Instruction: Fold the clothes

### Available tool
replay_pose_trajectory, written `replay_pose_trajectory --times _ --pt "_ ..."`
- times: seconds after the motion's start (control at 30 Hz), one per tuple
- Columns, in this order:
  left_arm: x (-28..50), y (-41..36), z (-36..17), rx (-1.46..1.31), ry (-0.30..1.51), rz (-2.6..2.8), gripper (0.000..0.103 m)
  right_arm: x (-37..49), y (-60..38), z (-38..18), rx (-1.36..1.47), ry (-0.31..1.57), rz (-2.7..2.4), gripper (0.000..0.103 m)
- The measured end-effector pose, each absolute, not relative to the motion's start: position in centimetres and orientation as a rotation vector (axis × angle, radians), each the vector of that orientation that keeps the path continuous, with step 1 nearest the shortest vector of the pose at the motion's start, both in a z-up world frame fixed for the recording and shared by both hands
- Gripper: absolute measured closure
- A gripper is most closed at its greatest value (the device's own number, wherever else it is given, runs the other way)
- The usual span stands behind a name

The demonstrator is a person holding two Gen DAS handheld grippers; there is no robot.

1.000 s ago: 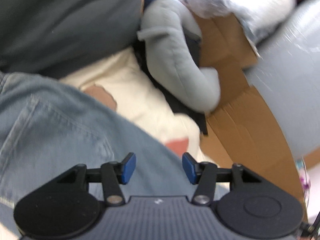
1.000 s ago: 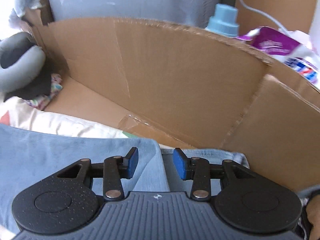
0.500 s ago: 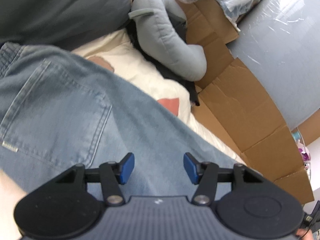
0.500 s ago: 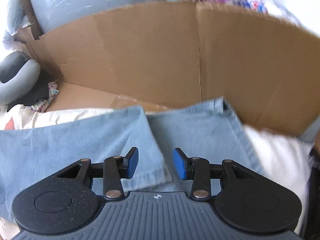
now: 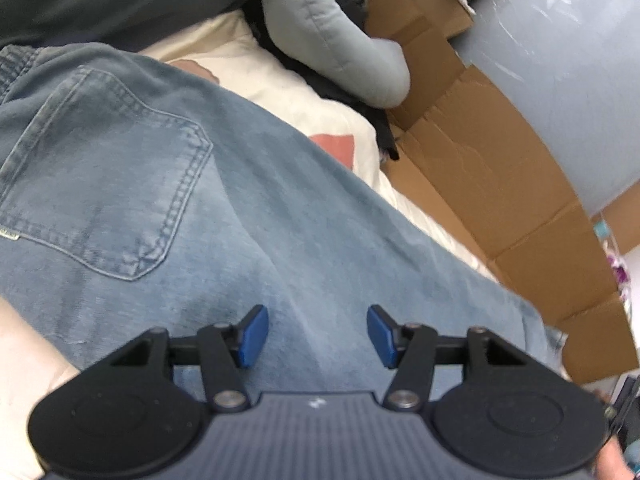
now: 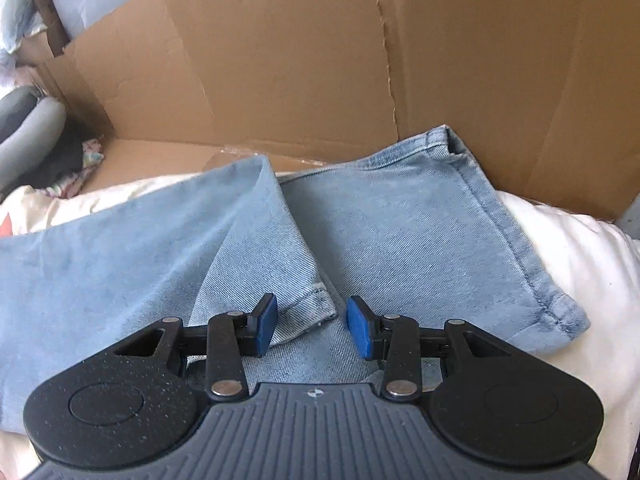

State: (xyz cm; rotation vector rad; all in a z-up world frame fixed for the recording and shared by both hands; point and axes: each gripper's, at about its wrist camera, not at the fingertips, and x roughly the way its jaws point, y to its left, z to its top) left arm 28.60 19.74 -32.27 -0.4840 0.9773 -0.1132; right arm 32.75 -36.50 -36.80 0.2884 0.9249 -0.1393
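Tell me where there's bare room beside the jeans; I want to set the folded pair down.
Free: white bedding right of the jeans hem, below the cardboard wall. Crowded: the far left corner, where a grey plush lies on dark clothes.

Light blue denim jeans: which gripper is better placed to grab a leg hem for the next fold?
Right gripper: jaws open directly over the hems of the light blue denim jeans. Left gripper hovers near the back pocket.
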Motion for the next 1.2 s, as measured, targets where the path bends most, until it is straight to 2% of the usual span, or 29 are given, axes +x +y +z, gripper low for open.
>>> replay_pose_trajectory --times 0.1,0.27,0.3,0.9,1.2 --pt "28.5 19.0 -32.3 -0.451 0.989 -0.123 0.045 32.6 -35.8 -36.6 0.249 0.911 -0.147 0.072" --pt "28.4 18.3 -32.5 -0.447 1.004 -0.125 0.045 32.5 -35.1 -35.7 0.134 0.894 -0.139 0.08" --pt "28.4 18.2 -32.4 -0.452 1.006 -0.126 0.045 32.6 -35.0 -35.5 0.112 0.893 -0.139 0.09" --pt "28.5 18.6 -33.0 -0.429 1.025 -0.128 0.045 34.3 -37.6 -33.5 -0.061 0.887 -0.105 0.095" --pt "28.5 19.5 -33.8 -0.433 1.039 -0.126 0.045 36.4 -39.0 -33.3 -0.31 0.91 -0.062 0.095"
